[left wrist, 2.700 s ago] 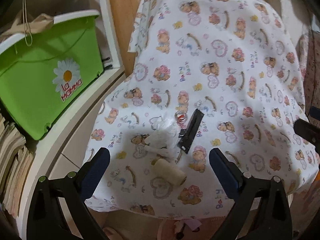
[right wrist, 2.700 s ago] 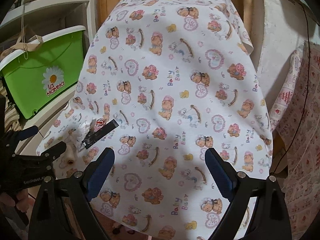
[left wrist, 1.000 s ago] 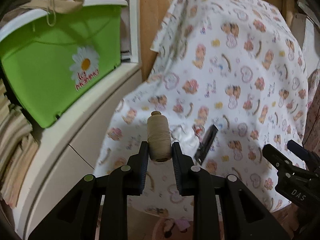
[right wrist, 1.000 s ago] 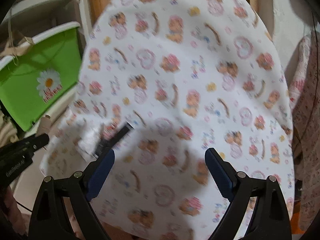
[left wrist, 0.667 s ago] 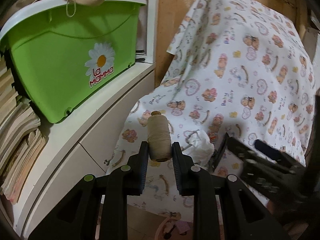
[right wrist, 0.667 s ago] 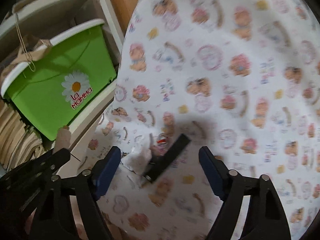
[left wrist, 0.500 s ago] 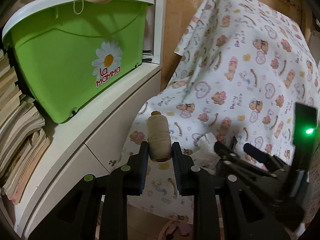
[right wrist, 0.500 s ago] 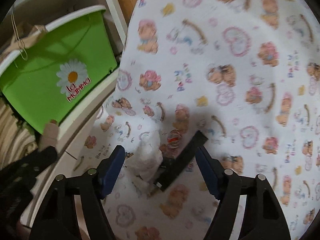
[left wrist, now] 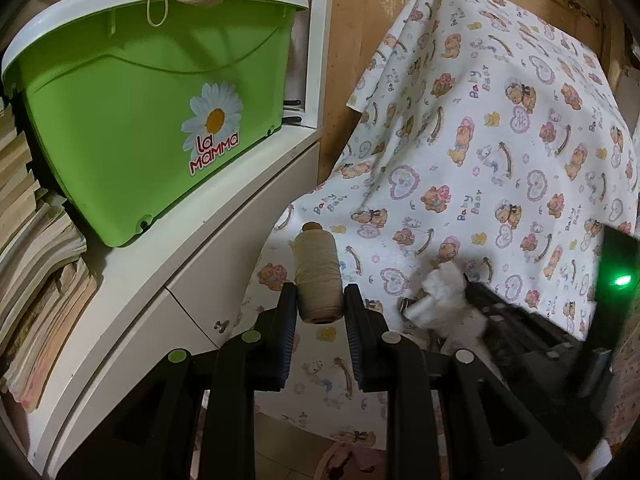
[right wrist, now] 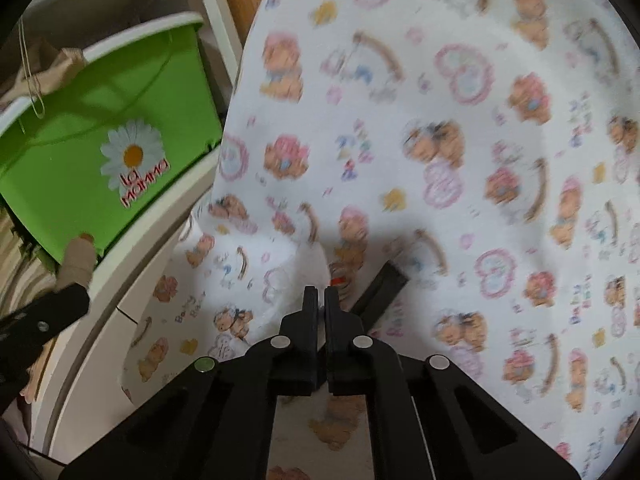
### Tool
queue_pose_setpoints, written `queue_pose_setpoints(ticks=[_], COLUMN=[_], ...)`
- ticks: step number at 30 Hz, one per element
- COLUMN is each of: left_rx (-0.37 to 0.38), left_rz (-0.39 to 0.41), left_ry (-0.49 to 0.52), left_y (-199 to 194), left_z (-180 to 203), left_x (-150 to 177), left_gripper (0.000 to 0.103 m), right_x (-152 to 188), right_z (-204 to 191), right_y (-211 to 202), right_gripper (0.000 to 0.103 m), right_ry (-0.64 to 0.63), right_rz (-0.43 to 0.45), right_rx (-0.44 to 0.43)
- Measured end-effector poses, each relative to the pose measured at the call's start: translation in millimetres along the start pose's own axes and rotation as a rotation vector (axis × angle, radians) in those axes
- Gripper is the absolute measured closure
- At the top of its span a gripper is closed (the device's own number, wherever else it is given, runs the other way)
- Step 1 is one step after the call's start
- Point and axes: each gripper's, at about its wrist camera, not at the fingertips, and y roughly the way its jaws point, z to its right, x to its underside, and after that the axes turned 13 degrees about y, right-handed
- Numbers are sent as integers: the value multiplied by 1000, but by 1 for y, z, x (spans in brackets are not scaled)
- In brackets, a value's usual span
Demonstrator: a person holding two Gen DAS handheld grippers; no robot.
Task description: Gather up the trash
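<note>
My left gripper (left wrist: 320, 300) is shut on a beige thread spool (left wrist: 318, 276), held upright off the bear-print cloth (left wrist: 500, 140). A crumpled white tissue (left wrist: 440, 296) lies near the cloth's left front edge, at the tip of my right gripper. In the right wrist view the right gripper (right wrist: 320, 294) has its jaws closed together on the tissue's (right wrist: 298, 272) edge. A black flat strip (right wrist: 380, 288) lies just right of the fingertips, with a small red-marked piece (right wrist: 338, 280) beside it. The right wrist view is blurred.
A green "La Mamma" bin (left wrist: 140, 120) with a beige bag over its rim stands on a white cabinet (left wrist: 180, 280) left of the cloth-covered table. Stacked papers (left wrist: 36, 280) lie further left. Wooden panelling stands behind.
My right gripper came in over the tissue and strip and closed its jaws from wide open. The left gripper, holding the spool, shifted slightly left towards the green bin.
</note>
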Motion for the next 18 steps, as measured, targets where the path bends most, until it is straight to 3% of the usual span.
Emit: queue_pose_setpoints(ticks=[5,9,11,18], left_rx=[10,7,5,10], left_rz=[-1,6,5,-9], left_ry=[16,47,55,65], left_y=[-1,-4,-4,0], left_z=[7,15,19,26], left_x=[1,2,2,3], left_gripper=[81,81,81,81], right_x=[-21,-28,-26,-11], right_z=[29,58,71,89], right_y=[-25,-33,-38,-48], right_gripper=[99,99,99,99], right_ry=[61,89,117,41], right_rz=[-32,-186,-216,-329], right_rx=[-55,-89,-109,-35])
